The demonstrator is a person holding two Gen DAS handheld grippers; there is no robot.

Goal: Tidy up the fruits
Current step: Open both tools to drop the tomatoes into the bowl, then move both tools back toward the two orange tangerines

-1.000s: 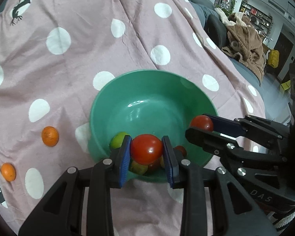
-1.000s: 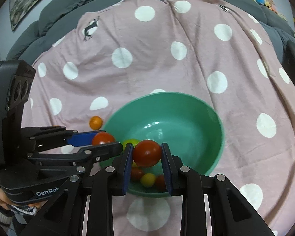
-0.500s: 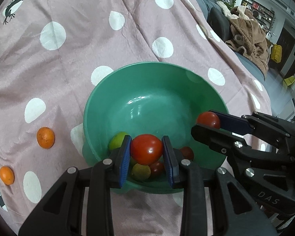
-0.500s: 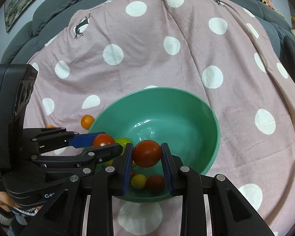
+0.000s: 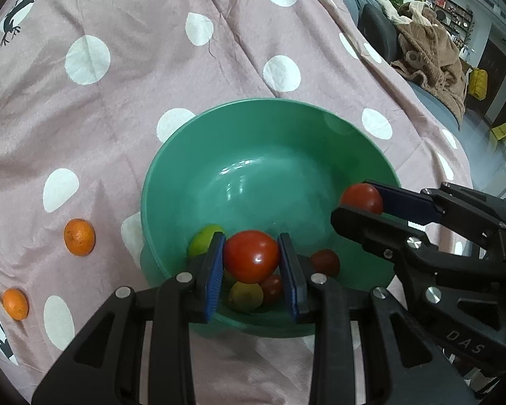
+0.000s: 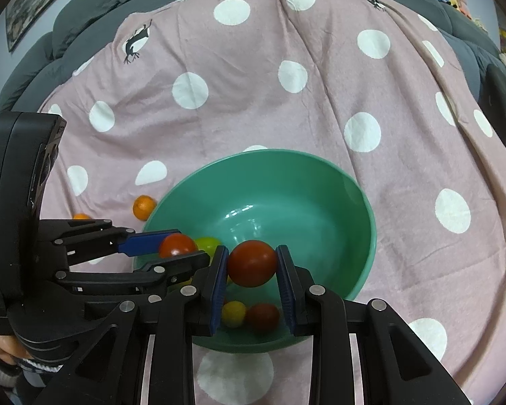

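- The left gripper (image 5: 251, 266) is closed on a round red tomato (image 5: 251, 256). Its blue pads press the tomato's two sides.
- The right gripper (image 6: 252, 270) is closed the same way on a second round red tomato (image 6: 252, 263).
- Both tomatoes hang over the near side of the big green plastic bowl (image 5: 354, 128), just above the fruit inside.
- A tomato is light, smooth and a bit soft. I think a hard squeeze could squash it, and it could slip out. Holding it across its fat middle, as now, looks best.
- In the bowl lie a green lime (image 5: 202, 243), a small yellow fruit (image 6: 233, 313) and little dark red tomatoes (image 6: 263, 316). A dropped tomato would land on them and may roll.
- The two grippers are close together over the bowl, so they could bump.
- The bowl sits on a pink cloth with white dots (image 5: 135, 84). It seems to lie over a sofa.
- Two small oranges (image 5: 79, 236) wait on the cloth near its left edge, well apart from the bowl.
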